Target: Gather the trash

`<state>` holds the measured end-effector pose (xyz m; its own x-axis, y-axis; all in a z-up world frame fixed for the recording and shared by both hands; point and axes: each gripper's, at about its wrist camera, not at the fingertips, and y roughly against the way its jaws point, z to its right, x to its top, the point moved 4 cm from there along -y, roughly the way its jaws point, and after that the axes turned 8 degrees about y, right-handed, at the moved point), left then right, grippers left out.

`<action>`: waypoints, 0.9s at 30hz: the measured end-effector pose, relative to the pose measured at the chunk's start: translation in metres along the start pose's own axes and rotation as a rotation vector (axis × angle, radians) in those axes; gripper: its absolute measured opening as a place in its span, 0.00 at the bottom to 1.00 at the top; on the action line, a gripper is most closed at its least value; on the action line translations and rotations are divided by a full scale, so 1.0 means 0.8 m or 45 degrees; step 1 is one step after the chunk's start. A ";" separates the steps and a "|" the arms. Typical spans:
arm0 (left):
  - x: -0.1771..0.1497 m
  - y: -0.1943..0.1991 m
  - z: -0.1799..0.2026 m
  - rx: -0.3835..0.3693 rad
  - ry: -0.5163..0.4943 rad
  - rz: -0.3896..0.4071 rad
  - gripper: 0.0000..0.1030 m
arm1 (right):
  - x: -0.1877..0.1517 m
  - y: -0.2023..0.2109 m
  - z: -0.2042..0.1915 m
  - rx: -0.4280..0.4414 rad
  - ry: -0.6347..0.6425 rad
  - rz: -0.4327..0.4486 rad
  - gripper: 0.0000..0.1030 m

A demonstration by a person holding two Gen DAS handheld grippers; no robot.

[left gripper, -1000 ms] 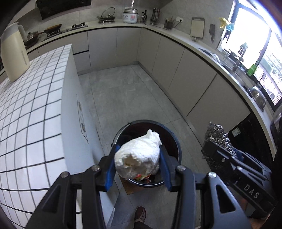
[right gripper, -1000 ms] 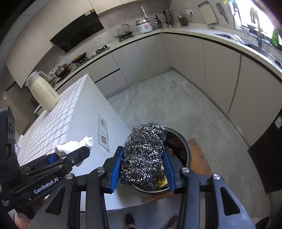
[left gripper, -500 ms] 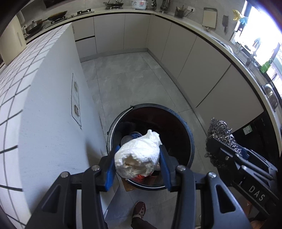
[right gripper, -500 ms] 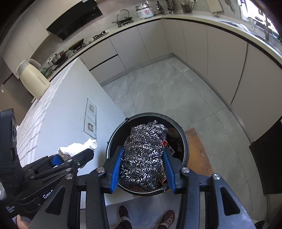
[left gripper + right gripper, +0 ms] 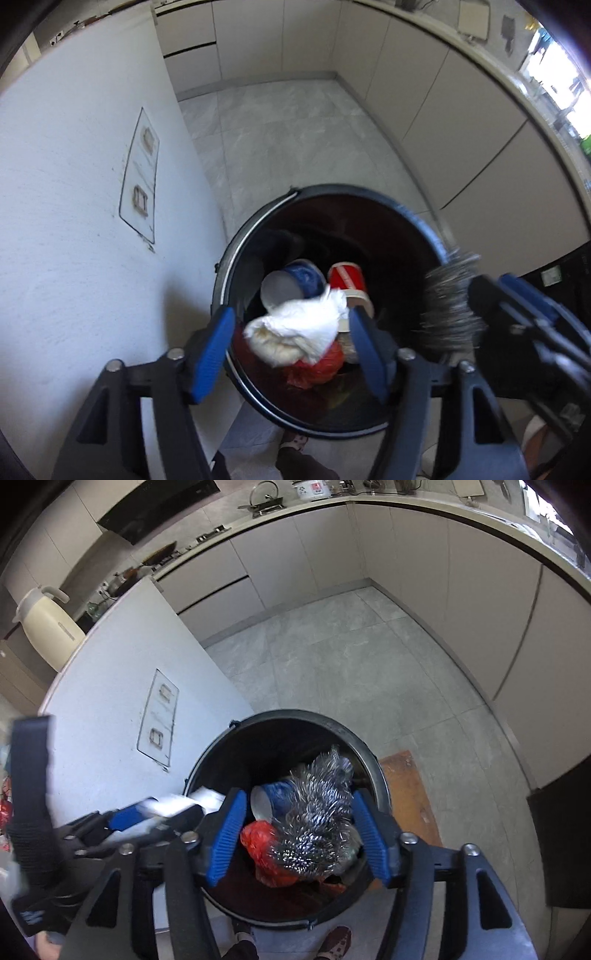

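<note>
Dropping both loads cleanly means keeping each claw over the bin [image 5: 413,218]: the left claw [image 5: 291,345], just spread, frees the tissue wad [image 5: 295,332], and the right claw [image 5: 297,830], likewise opening, frees the scourer [image 5: 317,812] above the trash.

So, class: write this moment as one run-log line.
left gripper: jaws just opened, white wad loose | right gripper: jaws just opened, steel scourer loose | both over black bin
</note>
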<state>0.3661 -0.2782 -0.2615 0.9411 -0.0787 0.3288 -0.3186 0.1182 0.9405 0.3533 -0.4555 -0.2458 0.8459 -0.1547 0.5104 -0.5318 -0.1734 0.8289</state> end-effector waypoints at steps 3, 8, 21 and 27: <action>0.001 -0.002 -0.003 0.018 0.025 0.007 0.65 | 0.002 0.002 0.010 -0.008 0.001 0.024 0.66; -0.001 0.030 -0.008 0.032 0.075 0.064 0.65 | 0.002 0.027 0.021 -0.020 -0.014 0.049 0.66; -0.065 0.197 -0.013 -0.051 0.056 0.247 0.65 | -0.042 0.137 -0.013 -0.042 0.008 0.060 0.66; -0.153 0.293 -0.059 -0.048 0.113 0.364 0.65 | -0.108 0.212 -0.072 -0.017 0.104 0.074 0.66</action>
<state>0.1815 -0.1940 -0.0851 0.8206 0.0499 0.5693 -0.5692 0.1602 0.8064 0.1922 -0.4151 -0.1364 0.8144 -0.0845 0.5742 -0.5800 -0.1532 0.8001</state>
